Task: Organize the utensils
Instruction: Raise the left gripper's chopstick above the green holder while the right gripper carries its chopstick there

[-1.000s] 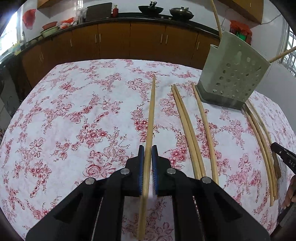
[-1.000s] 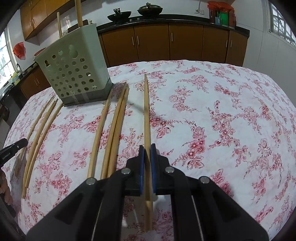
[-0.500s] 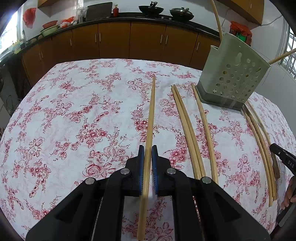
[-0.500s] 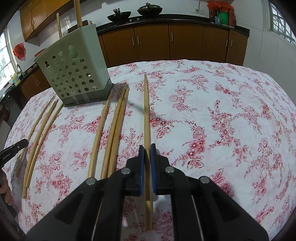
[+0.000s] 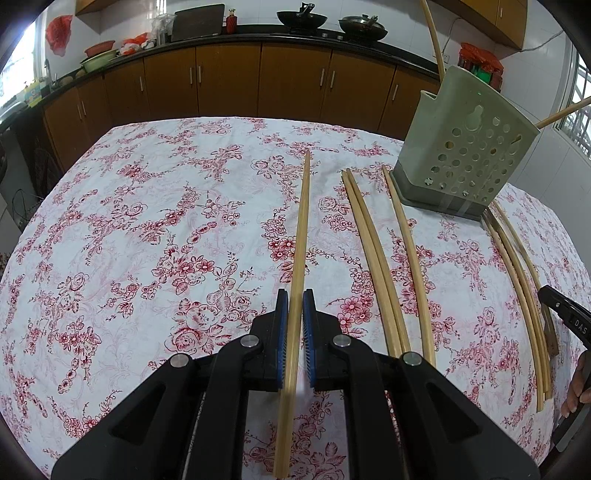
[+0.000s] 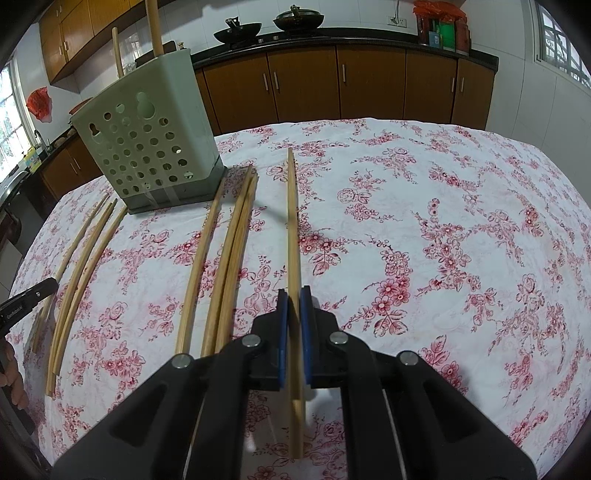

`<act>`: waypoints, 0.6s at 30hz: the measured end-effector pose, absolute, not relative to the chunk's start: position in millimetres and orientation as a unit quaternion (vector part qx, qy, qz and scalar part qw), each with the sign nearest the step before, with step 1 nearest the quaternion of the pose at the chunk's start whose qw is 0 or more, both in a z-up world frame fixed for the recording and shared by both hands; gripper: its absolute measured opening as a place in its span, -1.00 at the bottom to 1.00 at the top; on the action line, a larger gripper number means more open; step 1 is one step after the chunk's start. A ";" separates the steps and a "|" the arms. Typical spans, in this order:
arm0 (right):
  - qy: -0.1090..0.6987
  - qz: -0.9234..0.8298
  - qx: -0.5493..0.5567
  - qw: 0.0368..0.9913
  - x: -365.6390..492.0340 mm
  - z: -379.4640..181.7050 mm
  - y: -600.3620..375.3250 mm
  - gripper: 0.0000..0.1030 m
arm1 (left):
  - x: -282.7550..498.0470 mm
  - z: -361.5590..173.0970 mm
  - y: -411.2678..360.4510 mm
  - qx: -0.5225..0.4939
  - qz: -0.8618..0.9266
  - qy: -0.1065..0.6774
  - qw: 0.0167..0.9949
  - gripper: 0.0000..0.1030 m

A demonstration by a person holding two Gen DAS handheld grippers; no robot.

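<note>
Almost nothing has moved over the last second. The left tongs (image 5: 294,306) still sit narrowed to about a stick's width around the left-hand chopstick (image 5: 301,229), which runs straight ahead between the blue pads. It rests against one pad, with a thin sliver of light beside the other. The left view has only tipped slightly, so a little more of the cupboards shows.

The right tongs (image 6: 294,304) are likewise closed on the right-hand chopstick (image 6: 293,221), held as before. A faint shadow on the cloth beside its far half suggests that it is just clear of the counter (image 6: 461,221).

The green holder (image 6: 147,147) stands upright towards the back of the counter, well ahead of both tongs. Two sticks (image 6: 155,26) already poke out of its top. The loose chopsticks (image 5: 373,258) lie flat on the flowered cloth between the held one and the holder, and more lie on its other side.

Both grips look settled, with neither stick yet carried towards the holder. The task seems to be paused at the point of lifting, and most of the sticks are yet to be put away.
</note>
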State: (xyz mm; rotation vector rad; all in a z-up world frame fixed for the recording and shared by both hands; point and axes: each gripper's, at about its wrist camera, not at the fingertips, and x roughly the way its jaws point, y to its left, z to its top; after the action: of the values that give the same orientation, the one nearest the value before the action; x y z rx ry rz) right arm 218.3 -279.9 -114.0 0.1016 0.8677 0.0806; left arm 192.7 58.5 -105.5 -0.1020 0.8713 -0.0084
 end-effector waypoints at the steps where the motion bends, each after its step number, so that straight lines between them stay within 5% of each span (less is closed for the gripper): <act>1: 0.420 0.039 0.050 0.905 218.3 -113.9 -279.5 -0.83 | 192.8 -105.6 58.3 -0.050 -0.004 0.422 0.905 -0.81; 18: 0.386 0.057 0.031 0.920 187.5 -76.3 -288.3 -0.84 | 172.0 -77.9 56.9 -0.018 -0.007 0.398 0.917 -0.84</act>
State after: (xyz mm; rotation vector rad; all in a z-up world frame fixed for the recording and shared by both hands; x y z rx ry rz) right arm 187.5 -288.3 -76.3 0.0641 0.7937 0.1166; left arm 172.0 56.9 -77.9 -0.0378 0.8195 -0.0147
